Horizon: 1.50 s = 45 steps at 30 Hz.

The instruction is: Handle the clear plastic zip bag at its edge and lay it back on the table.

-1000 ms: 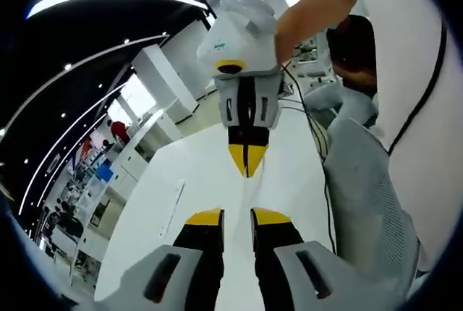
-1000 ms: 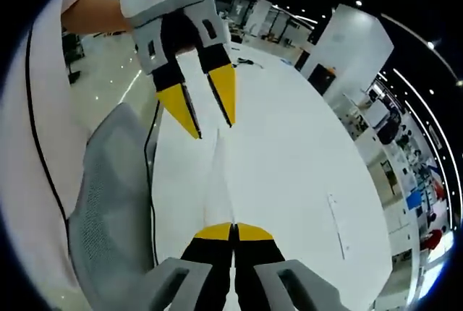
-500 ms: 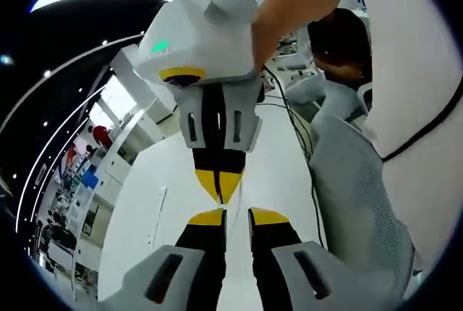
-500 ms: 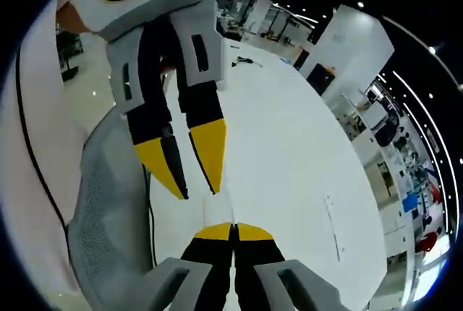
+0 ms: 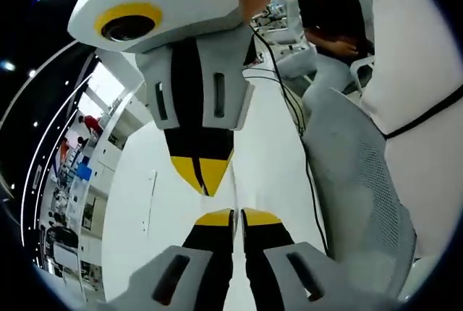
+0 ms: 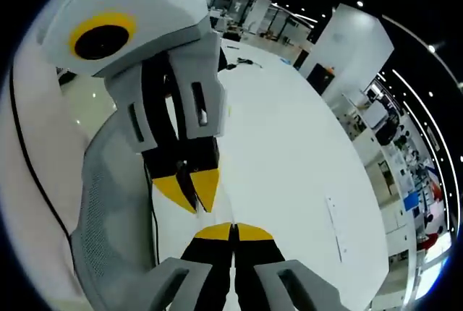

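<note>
Meeting tip to tip above the white worktop (image 6: 289, 152), the two grippers nearly touch. In the right gripper view the right gripper (image 6: 233, 231) has its yellow-tipped fingers pressed together on the clear plastic zip bag (image 6: 221, 206), held clear of the worktop and seen edge-on as a thin pale line (the film is almost invisible otherwise). The left gripper (image 6: 192, 192) comes down from the upper left just beside it.

In the left gripper view the left gripper (image 5: 237, 217) has its fingers drawn close with a narrow slit between them; the bag's edge (image 5: 235, 194) runs toward that slit, but I cannot tell whether they pinch it. The right gripper (image 5: 202, 177) points down at them. A grey mesh chair (image 5: 354, 181) stands beside the worktop (image 5: 130, 202).
</note>
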Motion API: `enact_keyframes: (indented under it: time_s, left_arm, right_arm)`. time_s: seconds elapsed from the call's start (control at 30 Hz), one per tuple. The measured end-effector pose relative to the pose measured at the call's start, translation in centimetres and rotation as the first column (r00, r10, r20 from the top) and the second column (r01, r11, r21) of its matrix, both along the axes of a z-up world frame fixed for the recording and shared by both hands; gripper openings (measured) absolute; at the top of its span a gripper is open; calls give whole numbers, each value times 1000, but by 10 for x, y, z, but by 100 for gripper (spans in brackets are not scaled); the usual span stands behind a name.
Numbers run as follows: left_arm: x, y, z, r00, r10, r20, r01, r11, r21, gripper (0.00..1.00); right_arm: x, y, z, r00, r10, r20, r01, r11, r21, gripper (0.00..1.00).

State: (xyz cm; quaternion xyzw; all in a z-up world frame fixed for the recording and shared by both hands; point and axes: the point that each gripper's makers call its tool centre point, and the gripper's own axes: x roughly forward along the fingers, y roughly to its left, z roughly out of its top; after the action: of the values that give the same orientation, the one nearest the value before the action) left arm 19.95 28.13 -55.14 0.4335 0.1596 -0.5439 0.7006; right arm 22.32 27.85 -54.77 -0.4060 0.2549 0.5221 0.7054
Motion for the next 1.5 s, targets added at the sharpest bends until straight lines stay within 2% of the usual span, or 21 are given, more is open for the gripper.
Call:
enact_keyframes:
  time_s: [0.53, 1.03, 1.33, 1.5]
  left_arm:
    - [-18, -4, -3, 997, -13, -70, 10, 999, -37, 0]
    - [-36, -7, -6, 989, -30, -143, 23, 998, -52, 0]
    - [-42, -10, -2, 980, -32, -195, 19, 998, -67, 0]
    - [-44, -11, -1, 979, -37, -203, 24, 997, -68, 0]
  right_arm:
    - [9, 1, 3, 998, -57, -4, 57, 998, 32, 0]
    - [23, -3, 8, 993, -111, 31, 109, 992, 67, 0]
    - [28, -4, 12, 990, -125, 60, 120, 989, 84, 0]
    - [29, -5, 13, 989, -135, 66, 129, 987, 97, 0]
